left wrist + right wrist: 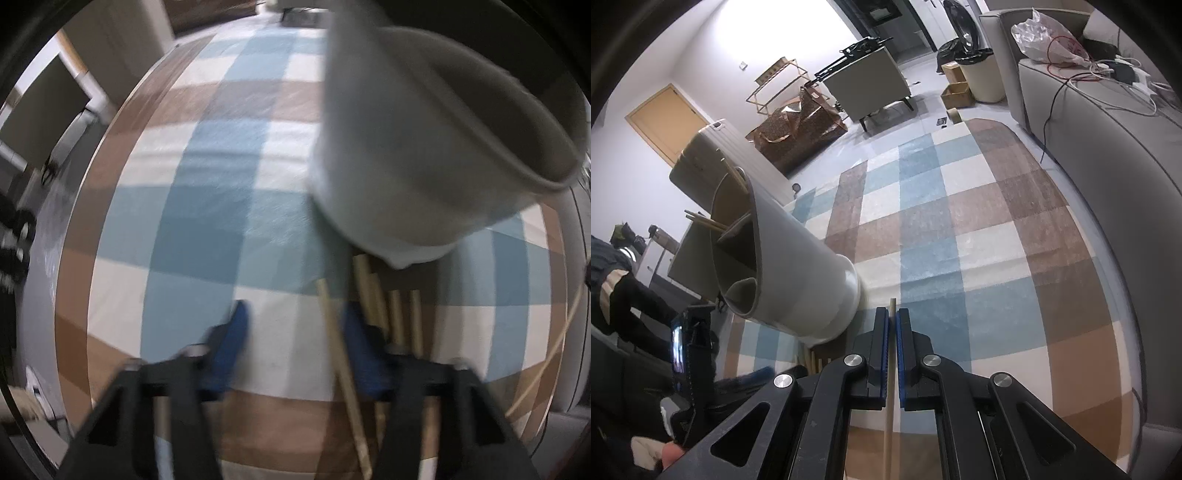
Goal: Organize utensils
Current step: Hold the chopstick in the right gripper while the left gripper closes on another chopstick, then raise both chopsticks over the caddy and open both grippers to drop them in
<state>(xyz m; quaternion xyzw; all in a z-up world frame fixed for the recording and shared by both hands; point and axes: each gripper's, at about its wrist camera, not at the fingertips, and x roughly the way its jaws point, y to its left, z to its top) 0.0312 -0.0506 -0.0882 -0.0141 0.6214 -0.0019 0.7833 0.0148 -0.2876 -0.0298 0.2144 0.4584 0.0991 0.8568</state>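
A white utensil holder (pixel 424 147) with inner compartments stands on the checked rug; in the right wrist view (pixel 790 266) it holds a few wooden chopsticks (pixel 705 221). Several more chopsticks (pixel 395 314) lie on the rug at its base. My left gripper (pixel 295 332) is open just in front of the holder, with one chopstick (pixel 343 369) lying between its fingers beside the right pad. My right gripper (pixel 893 350) is shut on a single wooden chopstick (pixel 892 306), to the right of the holder's base.
A blue, white and brown checked rug (pixel 960 240) covers the floor. A grey sofa (pixel 1108 147) with cables and a plastic bag lies on the right. A suitcase, bags and an armchair (pixel 871 81) stand beyond the rug.
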